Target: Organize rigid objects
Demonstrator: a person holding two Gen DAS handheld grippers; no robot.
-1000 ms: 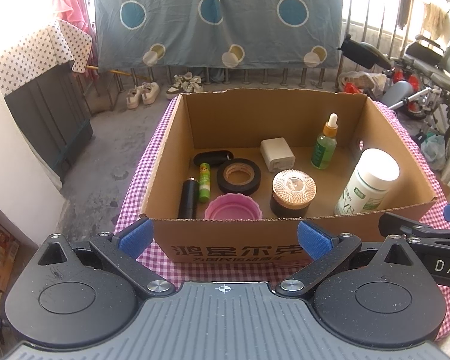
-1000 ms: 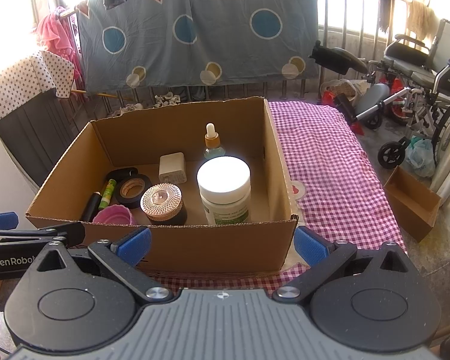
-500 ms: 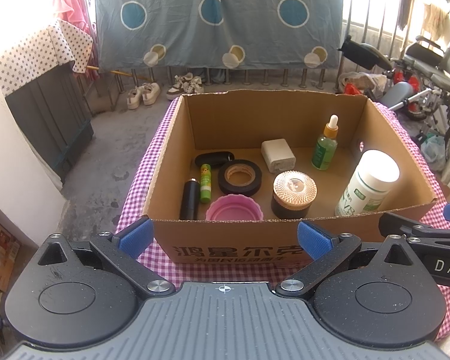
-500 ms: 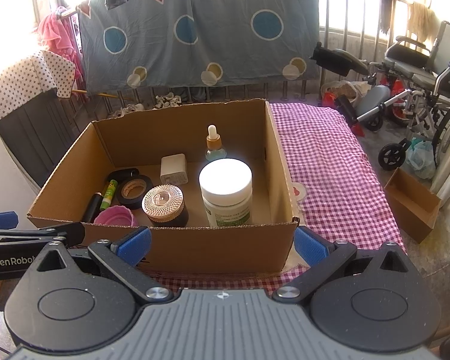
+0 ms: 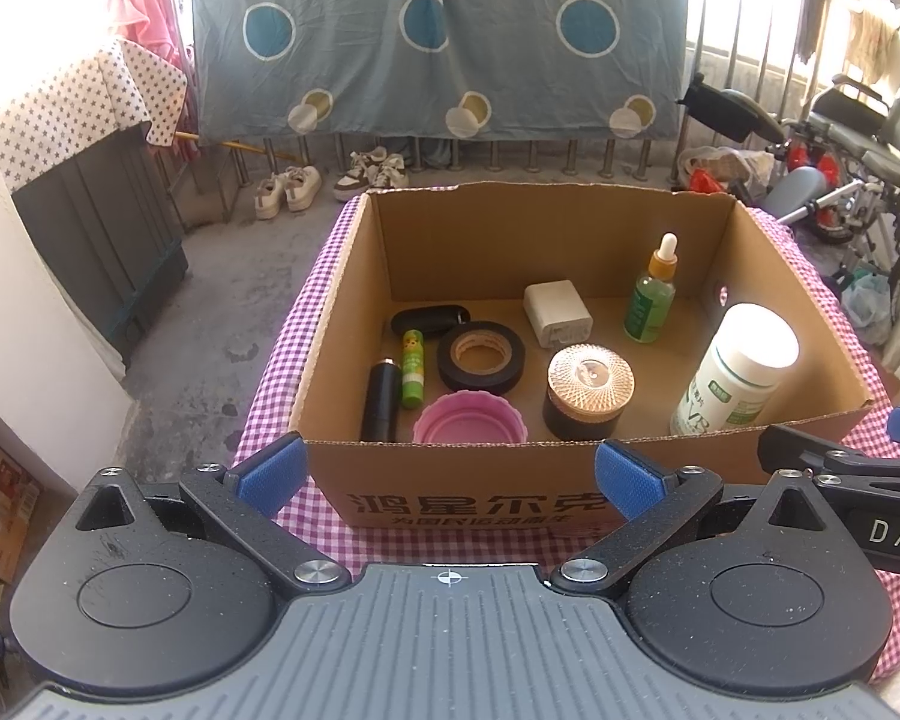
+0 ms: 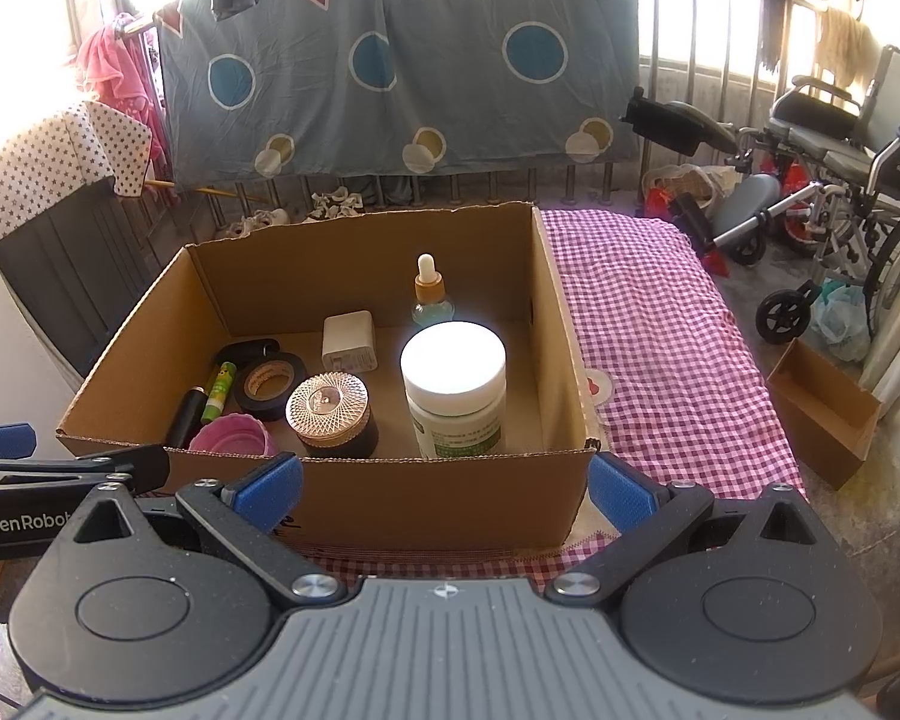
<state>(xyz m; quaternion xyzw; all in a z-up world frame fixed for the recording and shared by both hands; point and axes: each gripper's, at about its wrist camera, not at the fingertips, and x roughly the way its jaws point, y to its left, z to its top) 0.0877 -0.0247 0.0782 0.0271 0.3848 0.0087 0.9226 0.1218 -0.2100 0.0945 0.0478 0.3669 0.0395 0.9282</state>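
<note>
I see a matt, raw cardboard box [image 5: 510, 468] with rough torn rims, sitting on woven checked cloth [image 6: 648, 324] that covers the desk. Inside, at 3 o'clock, my view catches a glossy white plastic bottle [image 5: 735, 378]; toward 12 o'clock stands a clear green dropper bottle [image 5: 651, 300], shiny. The jar lid [image 5: 591, 373] looks faceted and metallic copper. The tape roll [image 5: 481, 355] is matt black. My left claw [image 5: 447, 477] has textured blue pads [image 5: 270, 474] on grainy black plastic arms.

The bench [image 6: 648, 324] is covered with a checked cloth [image 6: 678, 372]; a cardboard box [image 6: 390, 498] stands at its left edge.
</note>
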